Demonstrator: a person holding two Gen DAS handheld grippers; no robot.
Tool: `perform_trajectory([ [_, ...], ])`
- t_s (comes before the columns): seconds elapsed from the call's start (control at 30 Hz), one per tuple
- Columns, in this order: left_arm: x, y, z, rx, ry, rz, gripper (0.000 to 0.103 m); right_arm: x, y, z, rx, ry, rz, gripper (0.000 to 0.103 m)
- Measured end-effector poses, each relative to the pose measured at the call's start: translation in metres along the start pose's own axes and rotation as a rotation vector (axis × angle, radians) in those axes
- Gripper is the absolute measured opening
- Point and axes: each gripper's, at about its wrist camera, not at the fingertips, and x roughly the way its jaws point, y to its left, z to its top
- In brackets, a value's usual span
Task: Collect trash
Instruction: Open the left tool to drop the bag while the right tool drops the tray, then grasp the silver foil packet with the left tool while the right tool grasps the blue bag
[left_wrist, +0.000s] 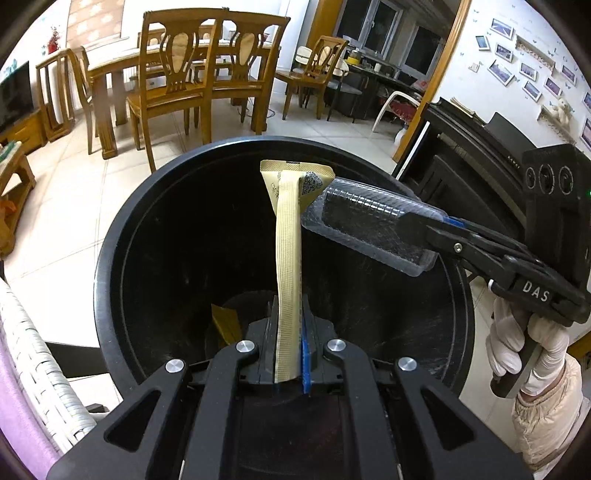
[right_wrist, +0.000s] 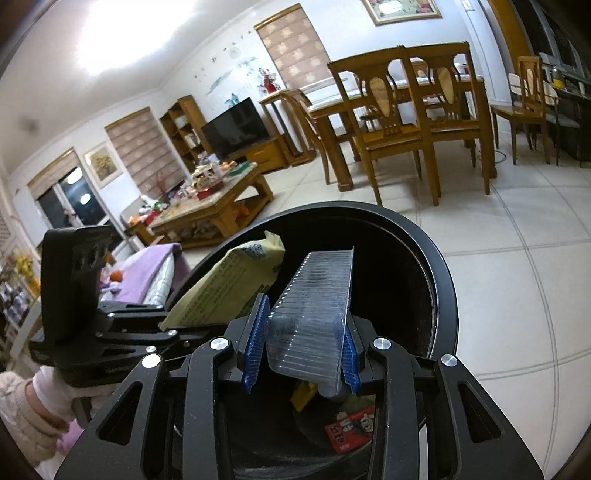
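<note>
Tiled floor (left_wrist: 66, 229), black bin (left_wrist: 122, 236); left hand-held gripper (left_wrist: 288, 354) clamps tan sachet (left_wrist: 286, 258); right hand-held gripper (right_wrist: 301, 354) clamps clear tray (right_wrist: 317, 295)

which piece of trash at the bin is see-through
The clear ribbed plastic tray held by the right gripper. The left gripper holds an opaque tan wrapper, and the bin contains coloured opaque wrappers.

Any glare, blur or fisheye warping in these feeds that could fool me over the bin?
Left wrist view: the black bin interior is very dark, contents barely readable; the beige packet is sharp; chairs bow at the edges. Right wrist view: a ceiling light blows out the top left; the clear plastic tray shows streaky reflections; floor tile lines curve.
</note>
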Motion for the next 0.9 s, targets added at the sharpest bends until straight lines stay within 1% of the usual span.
perform_trajectory([
  [0.27, 0.002, 0.002, 0.004, -0.014, 0.01, -0.002, 0.012, 0.008, 0.0, -0.001, -0.001, 0.009, -0.005, 0.036],
  [0.57, 0.001, 0.006, 0.004, -0.035, 0.009, -0.005, 0.012, 0.008, 0.004, 0.0, -0.001, 0.009, -0.006, 0.036],
  [0.6, 0.0, 0.008, 0.004, -0.037, 0.01, -0.005, 0.013, 0.008, 0.005, -0.001, 0.0, 0.009, -0.007, 0.036],
  [0.67, -0.002, 0.008, 0.003, -0.043, 0.007, 0.004, 0.027, 0.005, 0.009, -0.003, -0.001, 0.006, -0.01, 0.036],
  [0.7, -0.005, 0.009, 0.002, -0.045, 0.001, 0.008, 0.042, 0.005, 0.011, -0.003, -0.001, 0.005, -0.01, 0.038],
  [0.73, -0.007, 0.009, 0.001, -0.046, -0.007, 0.014, 0.056, 0.004, 0.011, -0.004, 0.001, 0.004, -0.01, 0.047],
  [0.77, -0.011, 0.008, 0.001, -0.047, -0.019, 0.025, 0.061, 0.003, 0.012, -0.003, 0.008, 0.002, -0.012, 0.057],
  [0.8, -0.015, 0.008, 0.0, -0.046, -0.029, 0.034, 0.065, 0.002, 0.013, -0.003, 0.012, -0.004, -0.012, 0.059],
  [0.9, -0.025, 0.009, -0.004, -0.052, -0.04, 0.035, 0.066, -0.002, 0.021, 0.0, 0.009, -0.015, -0.004, 0.064],
])
